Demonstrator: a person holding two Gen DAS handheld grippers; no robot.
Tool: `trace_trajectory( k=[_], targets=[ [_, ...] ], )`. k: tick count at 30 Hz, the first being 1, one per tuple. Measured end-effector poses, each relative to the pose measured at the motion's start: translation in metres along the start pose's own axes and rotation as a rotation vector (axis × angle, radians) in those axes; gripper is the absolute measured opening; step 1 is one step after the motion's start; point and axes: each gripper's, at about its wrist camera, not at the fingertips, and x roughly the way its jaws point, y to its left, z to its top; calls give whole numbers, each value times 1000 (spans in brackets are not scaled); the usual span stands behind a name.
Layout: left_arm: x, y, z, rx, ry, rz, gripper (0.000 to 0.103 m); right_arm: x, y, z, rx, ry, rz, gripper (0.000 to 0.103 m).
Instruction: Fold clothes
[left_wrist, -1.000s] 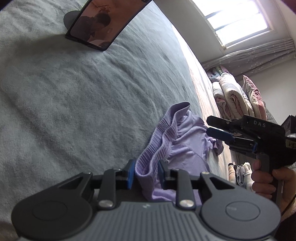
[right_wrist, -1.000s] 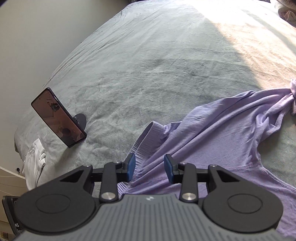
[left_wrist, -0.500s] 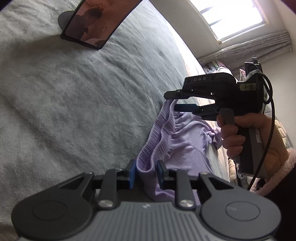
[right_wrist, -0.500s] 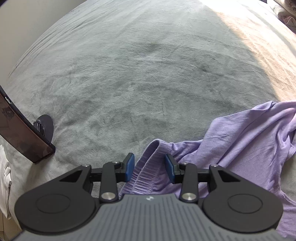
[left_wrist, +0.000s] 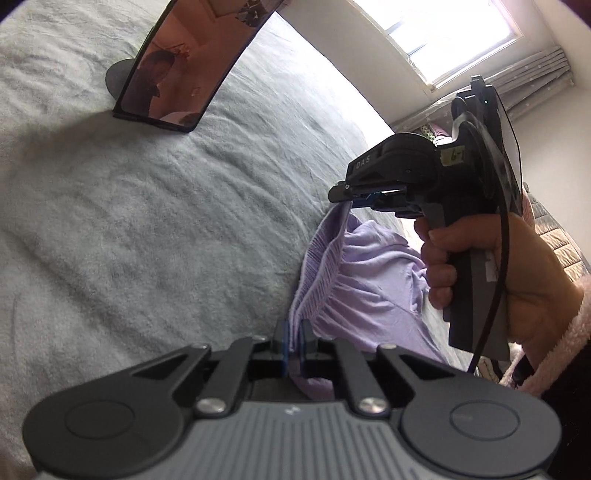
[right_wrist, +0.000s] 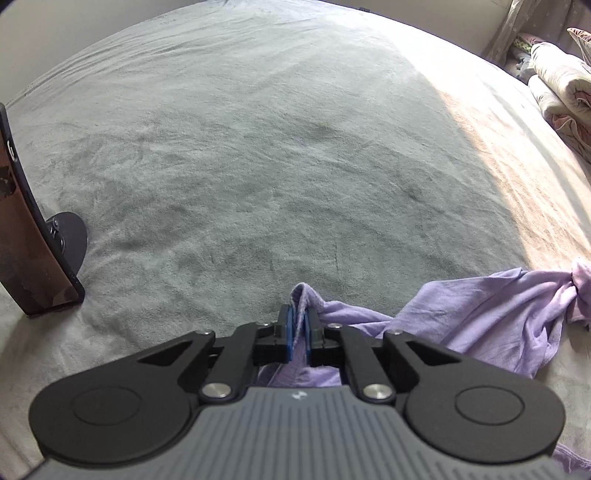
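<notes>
- Garment: lilac knit with ribbed band, bunched on grey bedspread; far end twisted into a knot-like wad.
- Left gripper: jaws pressed on ribbed band.
- Right gripper: jaws pinching same band further along, a peak of cloth standing above the pads.
- Judgement: with 2 grips on 1 edge, draw grippers apart evenly until band is taut, then lay flat; jerking could slip thin knit.
- Bedspread plush, likely drags cloth. Phone propped on stand, well apart.
</notes>
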Motion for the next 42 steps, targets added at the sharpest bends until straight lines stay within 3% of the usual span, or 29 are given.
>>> trace_trajectory(
  k=[8, 15, 17, 18, 20, 22, 25, 30, 42],
  targets=[
    [-21, 16, 21, -27, -110, 53, 5, -8, 18, 11, 10, -120, 76, 7],
    [-8, 22, 20, 9, -70, 135, 6, 16, 26, 4, 22, -126, 119, 8],
    [-11, 20, 19, 11, -71, 137, 12, 20, 24, 2, 29, -135, 135, 8],
    [-14, 19, 19, 10, -82, 137, 14, 19, 22, 1, 36, -139, 149, 11],
    [-21, 16, 19, 7, -107, 138, 33, 16, 15, -1, 50, -146, 176, 35],
    [-26, 10, 19, 27, -145, 141, 41, 9, 5, -2, 64, -154, 201, 50],
    [-30, 1, 20, 52, -194, 136, 42, -2, -14, -9, 55, -173, 211, 50],
    [-20, -26, 16, 103, -202, 74, 42, -19, -67, -27, 123, -168, 224, 50],
    [42, -100, -17, 255, -42, -20, 41, -69, -211, -95, 245, -180, 136, 50]
  ],
)
